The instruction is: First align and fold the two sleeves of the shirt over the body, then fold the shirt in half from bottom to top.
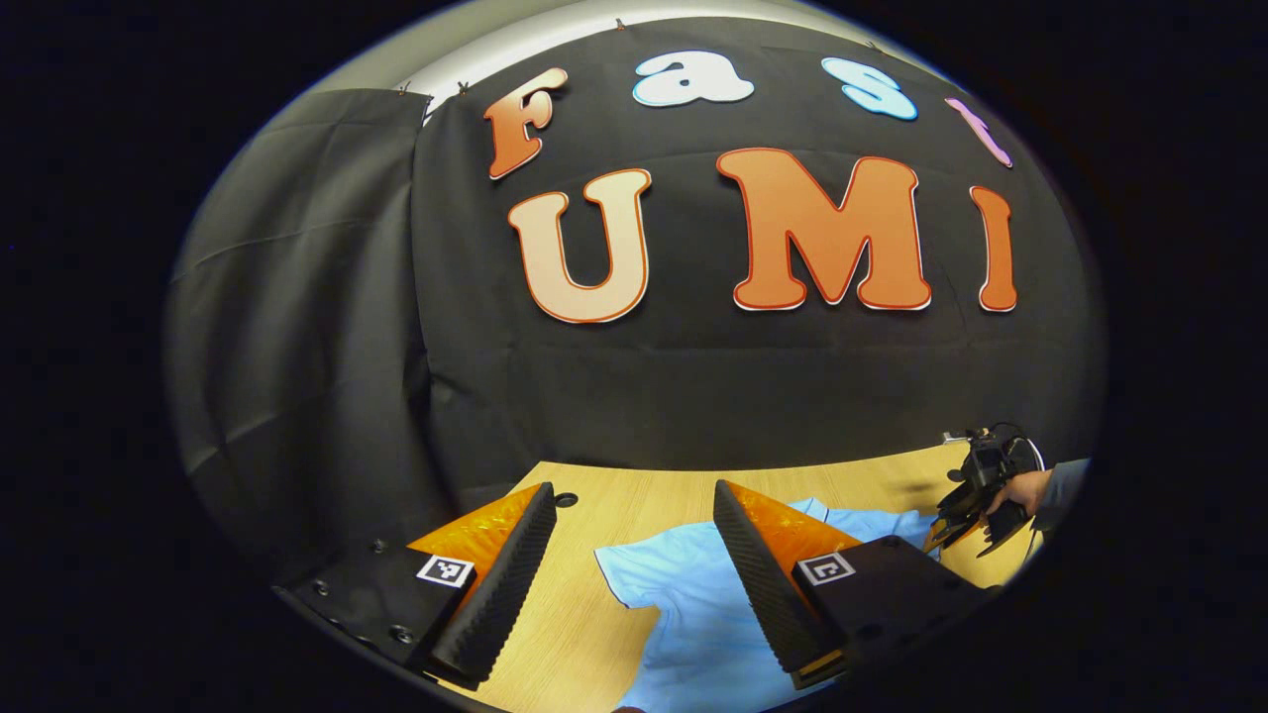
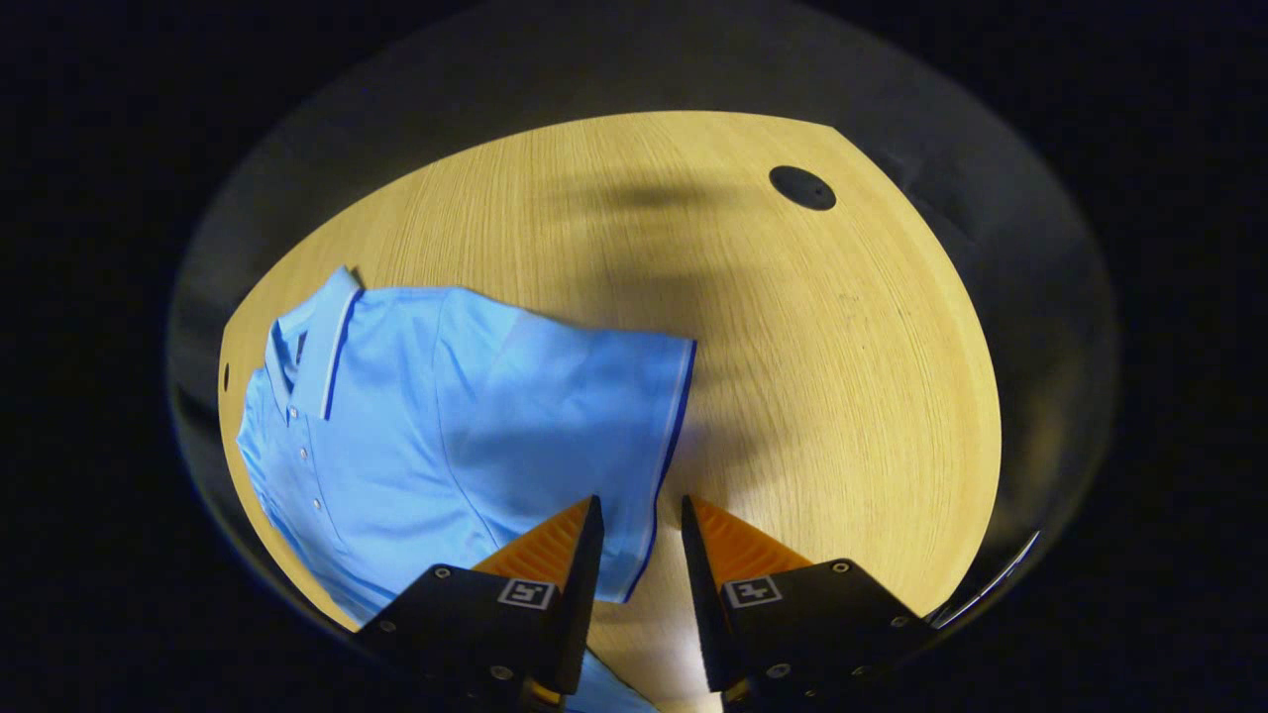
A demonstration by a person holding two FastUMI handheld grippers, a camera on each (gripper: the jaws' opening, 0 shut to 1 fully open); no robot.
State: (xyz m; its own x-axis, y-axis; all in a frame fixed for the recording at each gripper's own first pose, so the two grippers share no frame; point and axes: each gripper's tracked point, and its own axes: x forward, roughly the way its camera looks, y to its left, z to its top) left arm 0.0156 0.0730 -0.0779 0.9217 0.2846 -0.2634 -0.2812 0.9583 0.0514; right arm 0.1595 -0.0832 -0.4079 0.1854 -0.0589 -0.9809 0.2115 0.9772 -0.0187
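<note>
Light blue polo shirt (image 2: pixel 426 436) lies flat on the wooden table (image 2: pixel 812 376), collar (image 2: pixel 322 342) toward the far left in the right gripper view, button placket running down the left side, one short sleeve (image 2: pixel 594 436) spread out to the right with its dark-trimmed cuff edge facing the bare wood. Right gripper (image 2: pixel 639 515) hangs just above that cuff, fingers apart with a narrow gap, nothing between them, the sleeve hem lying under the gap. A dark round hole (image 2: pixel 802 187) sits in the table top far right. In the left gripper view the left gripper (image 1: pixel 634 500) is wide open and empty, raised over the shirt (image 1: pixel 684 604), whose other sleeve (image 1: pixel 634 569) lies flat between its fingers. Far right there, a hand (image 1: pixel 1020 490) holds the right gripper (image 1: pixel 956 525) low over the table (image 1: pixel 634 495).
</note>
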